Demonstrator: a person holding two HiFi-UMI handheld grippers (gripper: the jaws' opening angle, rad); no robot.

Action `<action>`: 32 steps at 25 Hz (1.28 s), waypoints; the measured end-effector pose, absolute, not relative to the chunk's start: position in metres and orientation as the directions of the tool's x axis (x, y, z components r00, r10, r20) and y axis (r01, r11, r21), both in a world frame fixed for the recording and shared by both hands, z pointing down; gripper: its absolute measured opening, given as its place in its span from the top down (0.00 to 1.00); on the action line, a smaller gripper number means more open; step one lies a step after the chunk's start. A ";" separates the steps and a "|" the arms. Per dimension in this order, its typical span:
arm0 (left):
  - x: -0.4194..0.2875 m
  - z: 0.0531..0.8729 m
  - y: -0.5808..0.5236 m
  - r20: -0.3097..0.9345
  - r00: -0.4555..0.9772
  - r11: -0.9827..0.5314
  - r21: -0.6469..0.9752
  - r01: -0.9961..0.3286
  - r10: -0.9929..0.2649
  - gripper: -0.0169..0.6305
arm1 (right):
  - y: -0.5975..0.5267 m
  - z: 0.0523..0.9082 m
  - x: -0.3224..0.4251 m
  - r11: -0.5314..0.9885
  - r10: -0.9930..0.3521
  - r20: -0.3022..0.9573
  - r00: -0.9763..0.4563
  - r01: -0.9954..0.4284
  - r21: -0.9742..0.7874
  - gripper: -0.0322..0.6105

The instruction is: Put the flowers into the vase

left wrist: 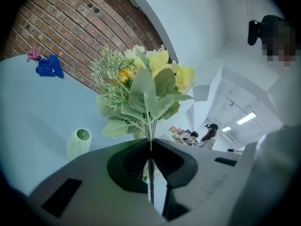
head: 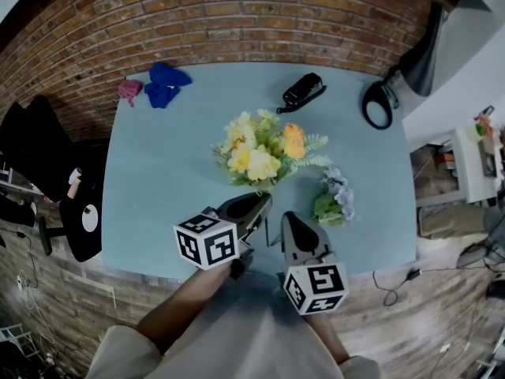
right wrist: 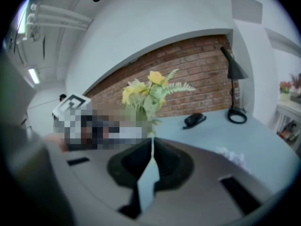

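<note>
My left gripper (head: 263,201) is shut on the thin stem of a bouquet of yellow and orange flowers (head: 260,150) with green leaves, held above the light blue table (head: 158,188). In the left gripper view the stem runs between the closed jaws (left wrist: 151,144) and the bouquet (left wrist: 146,88) stands up ahead. A pale green ribbed vase (left wrist: 79,142) stands empty on the table, down and left of it. The bouquet hides the vase in the head view. My right gripper (head: 288,216) is beside the left, shut (right wrist: 152,144) with nothing in it. A bunch of pale purple flowers (head: 335,196) lies on the table to its right.
A blue cloth (head: 164,84) and a pink item (head: 129,90) lie at the table's far left. A black handheld device (head: 304,91) and a black desk lamp (head: 390,93) stand at the far right. A brick wall runs behind the table.
</note>
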State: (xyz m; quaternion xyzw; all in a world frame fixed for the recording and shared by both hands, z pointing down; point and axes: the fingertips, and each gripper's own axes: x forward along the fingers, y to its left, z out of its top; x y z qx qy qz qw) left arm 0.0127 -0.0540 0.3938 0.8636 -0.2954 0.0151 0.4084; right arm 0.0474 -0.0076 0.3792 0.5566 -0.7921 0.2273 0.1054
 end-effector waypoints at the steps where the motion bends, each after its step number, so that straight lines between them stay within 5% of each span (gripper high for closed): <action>1: 0.010 0.392 -0.056 0.262 0.822 -0.490 0.696 -0.524 -0.506 0.91 | -0.008 0.380 0.047 0.281 -0.832 0.421 -0.362 -0.928 -0.243 0.91; 32: -0.066 0.371 -0.128 0.205 0.713 -0.408 0.702 -0.584 -0.670 0.91 | -0.037 0.371 0.003 0.417 -0.776 0.419 -0.472 -0.882 -0.222 0.91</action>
